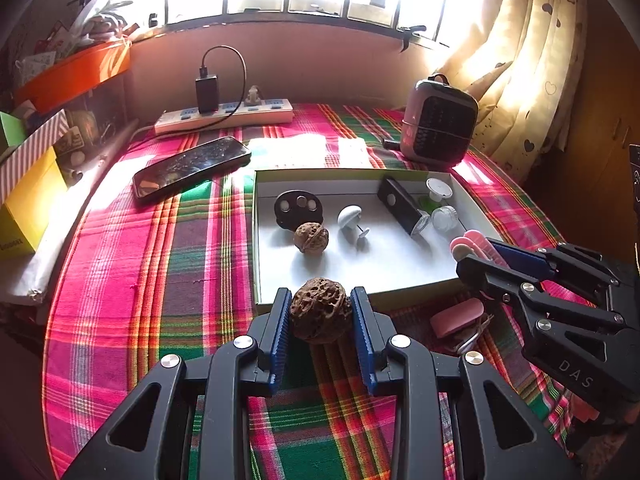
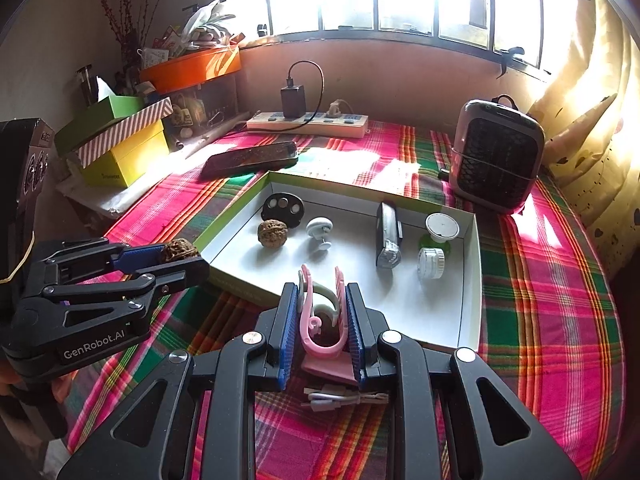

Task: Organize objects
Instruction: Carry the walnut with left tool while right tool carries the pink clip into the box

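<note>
We have the shallow white cardboard tray with green outer walls (image 1: 472, 196) sitting toward the far right of the plaid-covered tabletop (image 1: 160, 264), already carrying a black disc with round insets, a matching brown wrinkled walnut (image 1: 311, 238), a white mushroom-shaped knob, a black flashlight and two small round jars. Our left gripper (image 1: 320, 312) is clamped on a second brown wrinkled walnut (image 1: 319, 309) just short of the tray's near edge, clear of the cloth as far as we can judge. Our right gripper (image 2: 322, 320) is squeezed tight on a pink plastic hair claw clip (image 2: 322, 312) at the tray's near right corner, above a pink pouch (image 2: 325, 369) and a coiled white cable (image 2: 340, 397) on the cloth. We judge the round nut the main risk: held across its curve, it could squirt out, or roll into the knob once released. The springy clip could twist in the pads, and the two grippers, near each other, could collide over the near edge
</note>
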`<action>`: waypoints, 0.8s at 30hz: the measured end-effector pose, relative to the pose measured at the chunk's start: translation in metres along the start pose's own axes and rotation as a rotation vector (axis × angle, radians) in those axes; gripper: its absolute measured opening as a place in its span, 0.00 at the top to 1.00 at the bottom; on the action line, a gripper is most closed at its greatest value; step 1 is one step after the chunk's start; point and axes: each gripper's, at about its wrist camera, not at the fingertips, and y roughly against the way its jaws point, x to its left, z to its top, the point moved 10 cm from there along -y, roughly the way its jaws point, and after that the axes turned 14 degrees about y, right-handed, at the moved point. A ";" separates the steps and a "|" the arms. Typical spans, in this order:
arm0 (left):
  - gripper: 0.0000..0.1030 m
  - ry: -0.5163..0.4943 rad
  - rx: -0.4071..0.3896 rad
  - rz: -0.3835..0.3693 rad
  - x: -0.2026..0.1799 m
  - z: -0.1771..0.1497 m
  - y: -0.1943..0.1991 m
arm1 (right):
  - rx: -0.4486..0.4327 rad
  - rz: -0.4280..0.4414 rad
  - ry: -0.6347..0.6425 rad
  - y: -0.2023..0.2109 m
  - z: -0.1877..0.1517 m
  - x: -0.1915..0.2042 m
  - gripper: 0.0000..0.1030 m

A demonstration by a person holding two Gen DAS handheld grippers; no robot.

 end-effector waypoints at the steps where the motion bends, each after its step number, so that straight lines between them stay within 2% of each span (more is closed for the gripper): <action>1: 0.73 0.002 0.001 -0.001 0.000 0.001 -0.001 | 0.000 -0.003 0.001 -0.001 0.002 -0.002 0.76; 15: 0.73 0.019 0.023 0.011 0.002 0.018 -0.028 | 0.035 -0.021 0.013 -0.047 0.028 -0.035 0.76; 24: 0.73 0.019 0.043 0.026 0.002 0.022 -0.048 | 0.070 0.008 0.000 -0.080 0.033 -0.046 0.76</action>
